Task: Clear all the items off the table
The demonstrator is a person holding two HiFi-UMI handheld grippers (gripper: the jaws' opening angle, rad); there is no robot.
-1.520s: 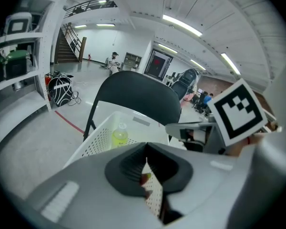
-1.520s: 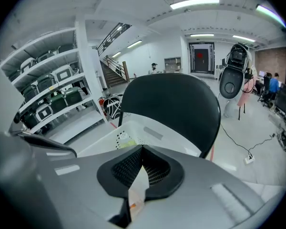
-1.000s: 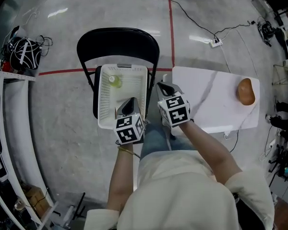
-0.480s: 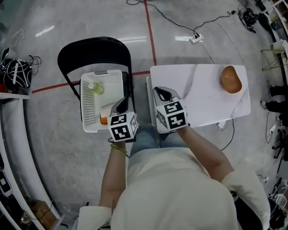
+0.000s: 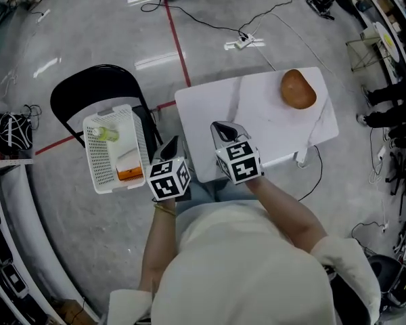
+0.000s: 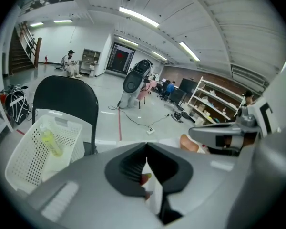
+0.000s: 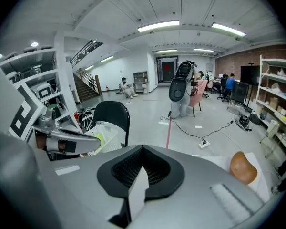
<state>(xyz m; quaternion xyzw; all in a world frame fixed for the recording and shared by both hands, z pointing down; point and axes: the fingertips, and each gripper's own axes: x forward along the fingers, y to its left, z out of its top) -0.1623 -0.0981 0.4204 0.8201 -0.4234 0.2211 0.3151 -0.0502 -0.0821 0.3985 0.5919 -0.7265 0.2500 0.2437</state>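
Ceiling strip lights flood the hall evenly, leaving pale glare streaks on the polished floor. Fisheye lenses bend every edge; both gripper views darken at their corners.

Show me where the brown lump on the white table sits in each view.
Head view: brown lump upper right, on the far corner of the white table.
Left gripper view: brown lump right of centre, partly hidden.
Right gripper view: brown lump lower right.
Shared landmark: black chair, left of it in every view.
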